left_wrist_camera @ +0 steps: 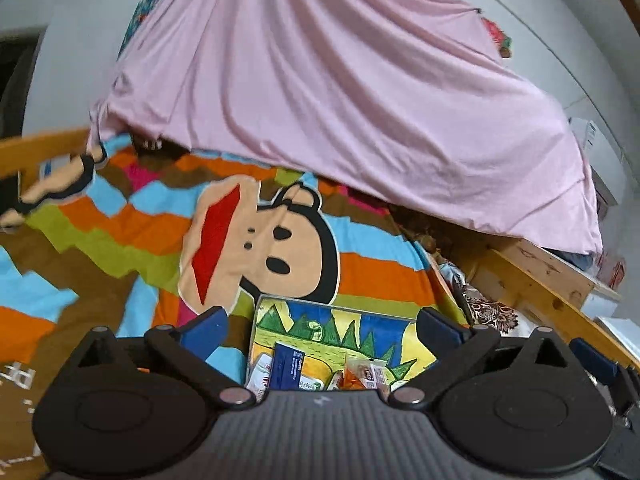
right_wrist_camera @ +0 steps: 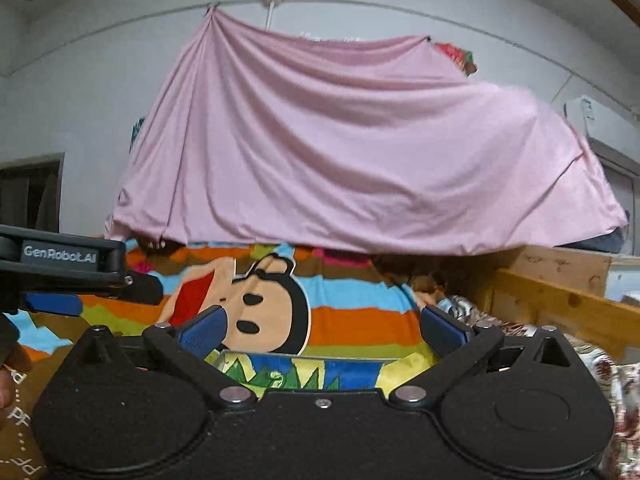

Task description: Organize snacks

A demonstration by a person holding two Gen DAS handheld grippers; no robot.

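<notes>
A: What is shown of the snacks?

B: A box [left_wrist_camera: 340, 320] with a bright crayon-style picture inside is seen on the bed, resting on the striped cartoon blanket [left_wrist_camera: 360, 276]. Snack packets [left_wrist_camera: 360, 374] and a blue carton [left_wrist_camera: 289, 366] are lying in it. The box is placed just below and between the fingers of the left hand-held gripper [left_wrist_camera: 322, 330].

A: And how are the jaws held?

B: On the left hand-held gripper the blue pads [left_wrist_camera: 204, 330] are spread wide apart, with nothing clamped. The same is seen on the right hand-held gripper [right_wrist_camera: 322, 330]: jaws fully apart, nothing held.

A: How should the step in hand be done well?

B: No packet is gripped now, so a fresh pick is probably called for. One packet should be singled out, the hand-held gripper lowered over it, and the jaws closed on its edge only, so that neighbouring packets are not dragged along. The soft bedding may give, so the box should not be pressed down.

A: What cannot be made out?

B: The near part of the box is cut off by the gripper body in both views, so the number of packets cannot be told. Whatever lies under the pink sheet [right_wrist_camera: 360, 152] is hidden. Packet labels are too blurred to read.
</notes>
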